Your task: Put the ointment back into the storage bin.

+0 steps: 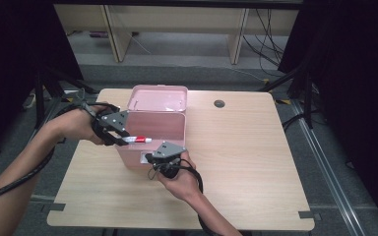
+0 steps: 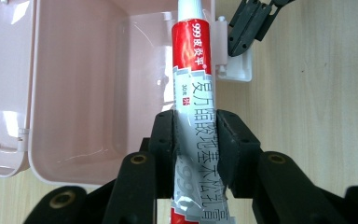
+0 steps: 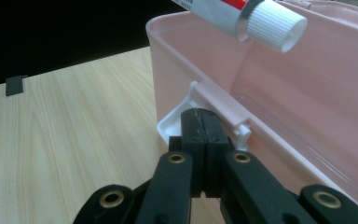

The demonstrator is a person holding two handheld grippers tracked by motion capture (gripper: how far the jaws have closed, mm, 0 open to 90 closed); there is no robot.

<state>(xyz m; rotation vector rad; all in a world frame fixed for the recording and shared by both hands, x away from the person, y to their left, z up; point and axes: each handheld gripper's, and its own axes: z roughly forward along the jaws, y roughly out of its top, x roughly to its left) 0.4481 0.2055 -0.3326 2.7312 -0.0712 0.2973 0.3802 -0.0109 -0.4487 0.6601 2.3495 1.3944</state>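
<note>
**Tube held over open pink box, right gripper at the latch**

Left gripper (image 1: 119, 138) clamps a tube (image 1: 139, 139) between its pads; in the left gripper view the jaws press on the crumpled silver lower part of the tube (image 2: 193, 107), partly closed around it. Tube is red and silver with a white cap (image 3: 271, 25); the cap end points out over the open box (image 1: 177, 123). Tube sits level above the box's front-left part, near the front wall, not touching the box as far as I can tell.

Box is pink, lid (image 1: 158, 98) swung open and standing up at the back. Inside looks bare pink (image 2: 84, 93). White latch (image 3: 179, 122) is on the front wall.

Right gripper (image 1: 160, 158) is at the front of the box, its jaws fully together with nothing between them. In the right gripper view the closed tips (image 3: 201, 122) sit right at the latch, touching or just short of it, can't tell which. Right hand (image 1: 181, 179) is low over the table (image 1: 256, 162).

Left hand (image 1: 76, 125) comes in from the left edge of the table, cable trailing.
</note>
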